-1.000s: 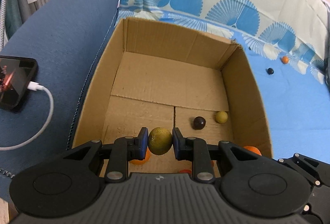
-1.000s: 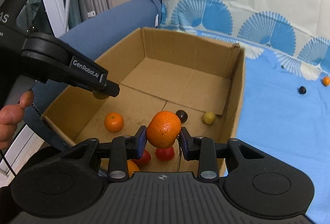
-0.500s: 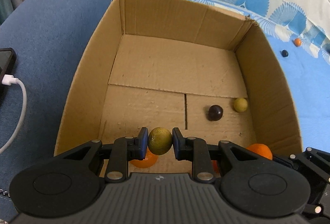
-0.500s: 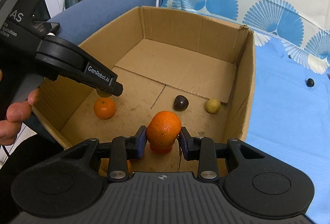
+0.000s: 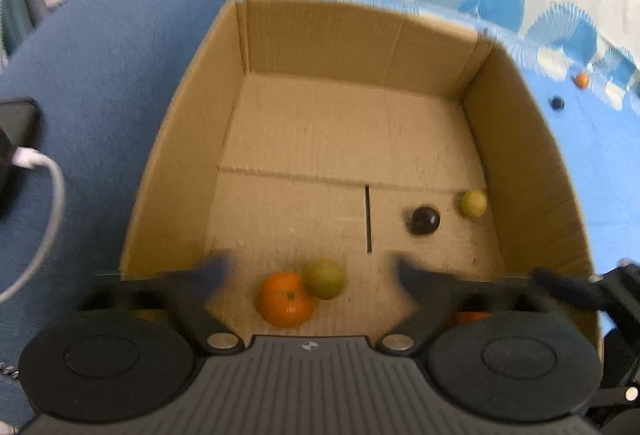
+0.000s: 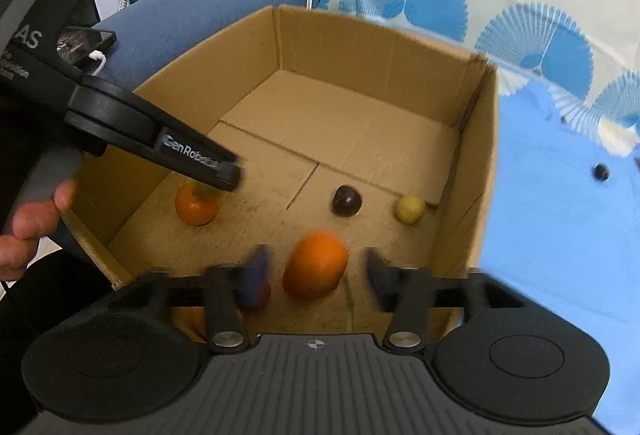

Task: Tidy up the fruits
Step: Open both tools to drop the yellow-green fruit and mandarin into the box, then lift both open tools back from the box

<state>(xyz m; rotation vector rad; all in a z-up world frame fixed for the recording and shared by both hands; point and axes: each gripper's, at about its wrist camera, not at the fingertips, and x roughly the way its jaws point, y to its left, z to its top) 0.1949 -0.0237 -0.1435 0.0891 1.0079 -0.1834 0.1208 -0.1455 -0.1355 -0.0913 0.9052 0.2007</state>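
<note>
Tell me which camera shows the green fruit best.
The left wrist view: the green fruit lies in plain sight beside an orange in the box. In the right wrist view, the other gripper hides nearly all of it.

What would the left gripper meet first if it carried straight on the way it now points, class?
Probably the green fruit, which lies loose between the open jaws of the left gripper that have just been opening. It sits against the orange on the floor of the cardboard box. Depth is blurred, so this is a judgement.

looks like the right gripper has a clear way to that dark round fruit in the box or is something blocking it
Probably yes. The right gripper has just opened around an orange, and past that the box floor lies bare up to the dark fruit.
</note>
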